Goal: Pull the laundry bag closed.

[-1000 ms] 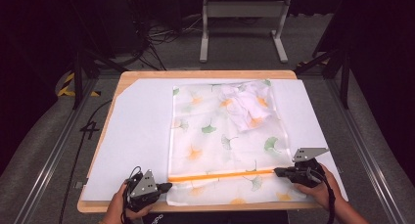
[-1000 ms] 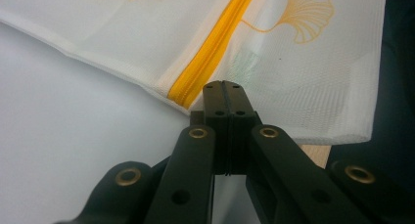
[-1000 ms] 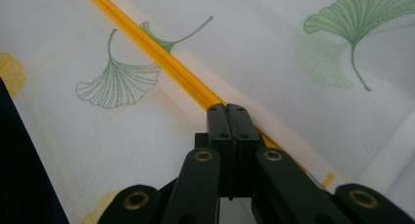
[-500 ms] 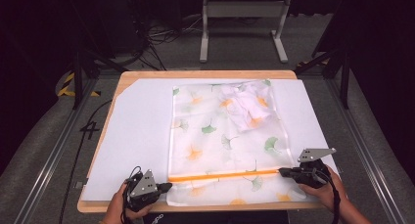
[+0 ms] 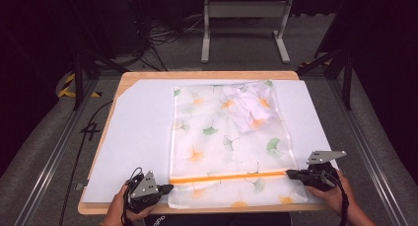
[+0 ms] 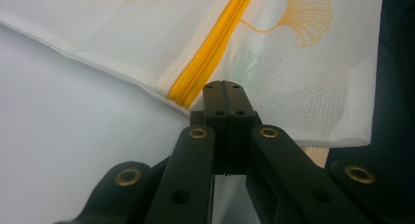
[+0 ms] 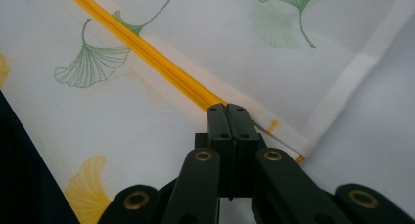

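My left gripper [image 6: 224, 89] has its jaws pressed flat together, and I cannot tell whether any fabric is caught between them. Their tips sit at the end of the orange zipper [image 6: 210, 50], which runs up and away from them across the mesh laundry bag [image 6: 313, 77]. The bag's hemmed edge passes just left of the tips, with the white sheet [image 6: 73, 136] beyond it, and a sliver of the wooden table [image 6: 313, 155] shows to the right under the bag's corner.

My right gripper [image 7: 227, 111] is likewise closed tight, jaws meeting along one seam. The tips rest at the other end of the zipper [image 7: 142, 50], which leads off up and to the left from them. Whether they pinch the pull or just lie on it, I cannot make out. Green and yellow ginkgo leaf prints lie to either side of the zipper.

From the high view, the left gripper [image 5: 167, 188] and right gripper [image 5: 290, 173] sit at opposite ends of the zipper [image 5: 226, 177], the bag [image 5: 222, 137] stretching away from both. A crumpled white garment [image 5: 249, 107] lies inside the bag at its far end, well apart from both sets of jaws.
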Tool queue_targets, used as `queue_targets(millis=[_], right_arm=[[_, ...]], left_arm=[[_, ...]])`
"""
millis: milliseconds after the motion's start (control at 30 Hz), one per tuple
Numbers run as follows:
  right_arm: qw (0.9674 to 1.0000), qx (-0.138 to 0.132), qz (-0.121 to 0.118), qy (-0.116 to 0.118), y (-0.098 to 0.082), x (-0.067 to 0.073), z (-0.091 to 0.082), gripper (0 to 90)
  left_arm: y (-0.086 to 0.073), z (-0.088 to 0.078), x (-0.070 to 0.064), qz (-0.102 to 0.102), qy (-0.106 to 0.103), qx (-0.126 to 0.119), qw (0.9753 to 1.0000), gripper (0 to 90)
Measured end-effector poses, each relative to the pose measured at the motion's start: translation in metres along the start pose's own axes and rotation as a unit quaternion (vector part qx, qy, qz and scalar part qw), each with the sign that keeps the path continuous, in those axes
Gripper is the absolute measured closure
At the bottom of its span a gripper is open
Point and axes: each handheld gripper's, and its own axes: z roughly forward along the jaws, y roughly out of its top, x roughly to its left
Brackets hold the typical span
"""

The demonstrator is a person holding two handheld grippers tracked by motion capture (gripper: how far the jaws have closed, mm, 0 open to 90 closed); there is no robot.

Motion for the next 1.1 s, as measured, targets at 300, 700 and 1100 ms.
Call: queue_targets(millis=[300, 700, 1100], right_arm=[[1.0, -0.002, 0.004, -0.006, -0.003, -0.002, -0.004, 90.0], [0.9999, -0.003, 0.011, -0.011, -0.009, -0.003, -0.01, 90.0], [0.9997, -0.009, 0.011, -0.021, -0.012, -0.001, -0.014, 90.0]], left_arm=[[0.0, 0.0, 0.002, 0.002, -0.007, 0.002, 1.0, 90.0], [0.0, 0.0, 0.004, -0.002, -0.011, -0.001, 0.9999, 90.0], [0.0, 0.0, 0.005, 0.001, -0.017, 0.001, 0.9999, 90.0]])
